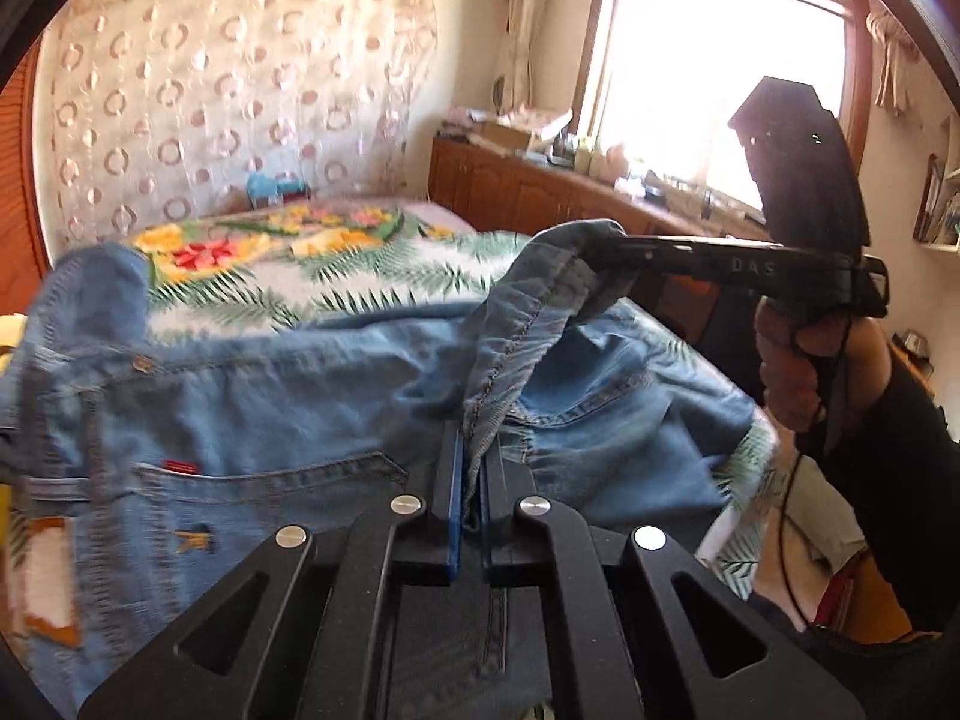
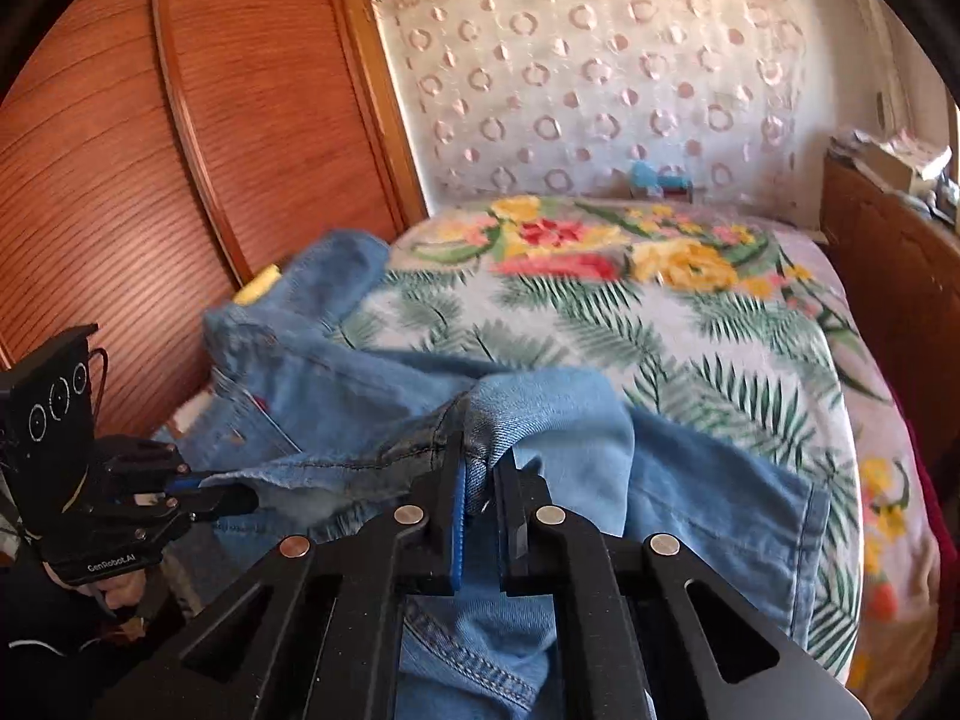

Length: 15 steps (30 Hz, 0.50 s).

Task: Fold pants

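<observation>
Blue denim pants (image 1: pixel 270 396) lie bunched on a bed with a floral cover (image 1: pixel 336 264). My left gripper (image 1: pixel 474 450) is shut on a hemmed edge of the denim and holds it lifted. My right gripper (image 2: pixel 480 468) is shut on another fold of the pants (image 2: pixel 690 480). In the left wrist view the right gripper (image 1: pixel 612 258) shows at the right, pinching the raised denim edge. In the right wrist view the left gripper (image 2: pixel 240 495) shows at the lower left, clamped on the same edge. The stretch of edge between the two grippers hangs raised above the rest of the pants.
A wooden slatted wardrobe (image 2: pixel 150 180) stands to the left of the bed. A wooden cabinet (image 1: pixel 528 192) with clutter runs under the bright window (image 1: pixel 720 72). A padded headboard (image 2: pixel 600 78) is at the far end. The floral cover (image 2: pixel 690 324) lies beyond the pants.
</observation>
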Motion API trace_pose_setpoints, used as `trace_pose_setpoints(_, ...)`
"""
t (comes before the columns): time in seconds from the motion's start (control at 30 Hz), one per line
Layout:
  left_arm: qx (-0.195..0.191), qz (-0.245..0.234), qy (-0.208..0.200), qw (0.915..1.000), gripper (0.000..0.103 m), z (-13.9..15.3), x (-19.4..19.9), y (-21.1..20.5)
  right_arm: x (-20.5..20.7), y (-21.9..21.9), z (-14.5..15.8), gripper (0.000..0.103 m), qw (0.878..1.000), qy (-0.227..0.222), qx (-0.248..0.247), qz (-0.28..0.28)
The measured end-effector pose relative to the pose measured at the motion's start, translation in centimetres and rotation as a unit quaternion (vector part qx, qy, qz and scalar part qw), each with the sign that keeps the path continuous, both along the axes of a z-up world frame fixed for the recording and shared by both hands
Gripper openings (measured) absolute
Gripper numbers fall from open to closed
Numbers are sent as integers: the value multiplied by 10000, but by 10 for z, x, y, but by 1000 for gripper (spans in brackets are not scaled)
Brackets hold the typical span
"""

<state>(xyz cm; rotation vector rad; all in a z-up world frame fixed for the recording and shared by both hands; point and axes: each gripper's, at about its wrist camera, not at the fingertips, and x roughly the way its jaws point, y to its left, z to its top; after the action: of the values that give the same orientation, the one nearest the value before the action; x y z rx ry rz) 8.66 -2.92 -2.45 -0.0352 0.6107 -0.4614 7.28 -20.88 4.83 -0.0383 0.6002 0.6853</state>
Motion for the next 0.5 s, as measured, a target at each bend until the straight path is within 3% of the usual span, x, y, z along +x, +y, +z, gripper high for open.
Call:
trace_pose_setpoints(0.23,-184,369,-306,9987,5,28,-40,43,-35,46,60,6,9961,-636,105,601)
trace_pose_setpoints(0.5,-261,800,-394,9957,5,31,-71,81,-56,107,84,6,9894,-952,60,1090)
